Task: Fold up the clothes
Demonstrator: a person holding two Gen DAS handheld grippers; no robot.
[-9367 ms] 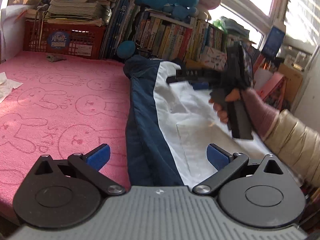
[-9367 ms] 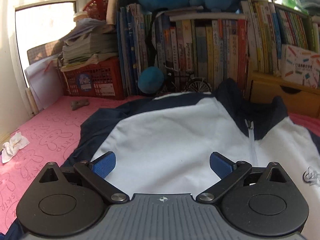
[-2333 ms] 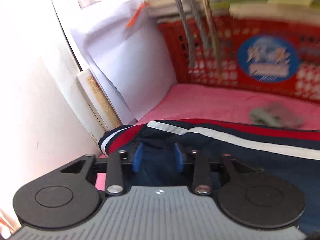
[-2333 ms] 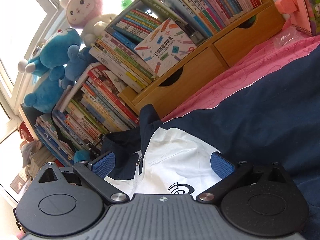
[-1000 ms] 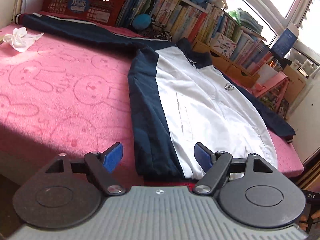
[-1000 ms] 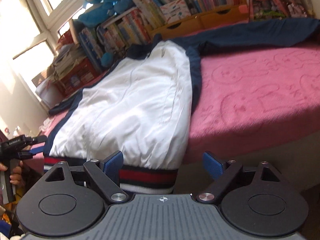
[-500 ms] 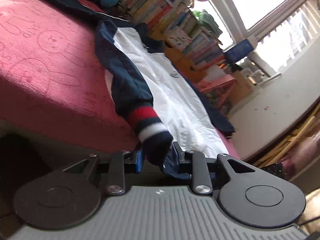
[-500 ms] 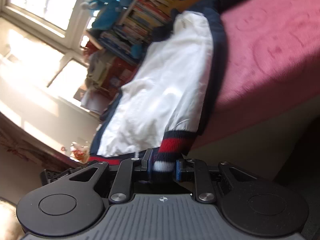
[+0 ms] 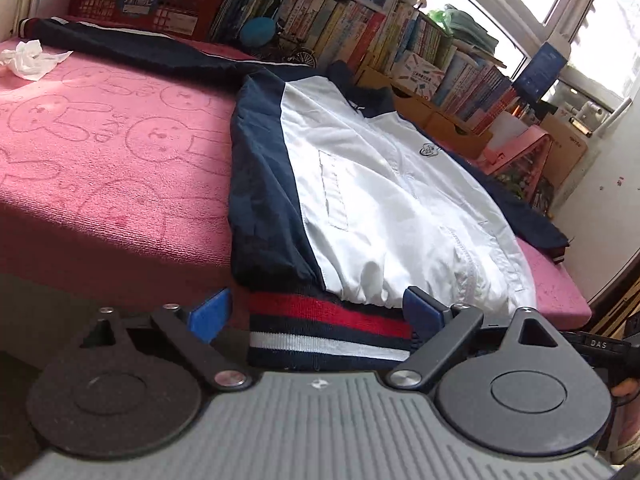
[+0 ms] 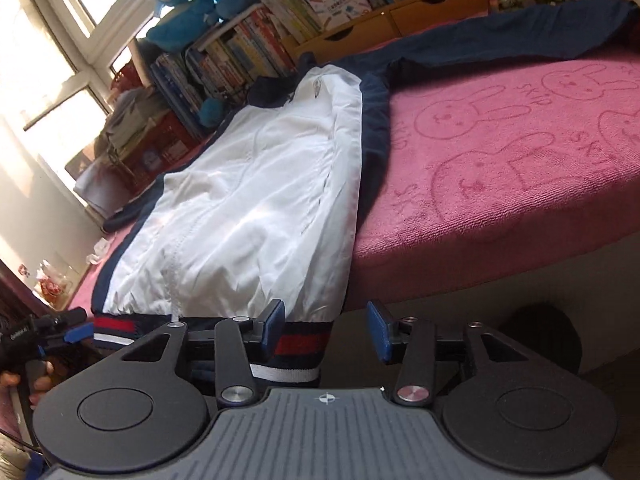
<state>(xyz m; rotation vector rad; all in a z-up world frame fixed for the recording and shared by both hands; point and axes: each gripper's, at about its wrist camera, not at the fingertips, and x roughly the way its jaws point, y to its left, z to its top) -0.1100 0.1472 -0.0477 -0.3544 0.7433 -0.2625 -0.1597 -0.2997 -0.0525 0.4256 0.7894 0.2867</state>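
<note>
I see both my left gripper (image 9: 316, 314) and right gripper (image 10: 326, 328) released, jacket (image 9: 384, 184) hem at 12 o'clock.

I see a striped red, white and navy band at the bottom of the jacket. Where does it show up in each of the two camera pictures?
Left wrist view: the striped hem band sits bottom centre, hanging over the bed edge between the open fingers.
Right wrist view: the same band is lower centre-left, running left towards the other hand-held gripper.
Shared landmark: the jacket's chest logo.
</note>
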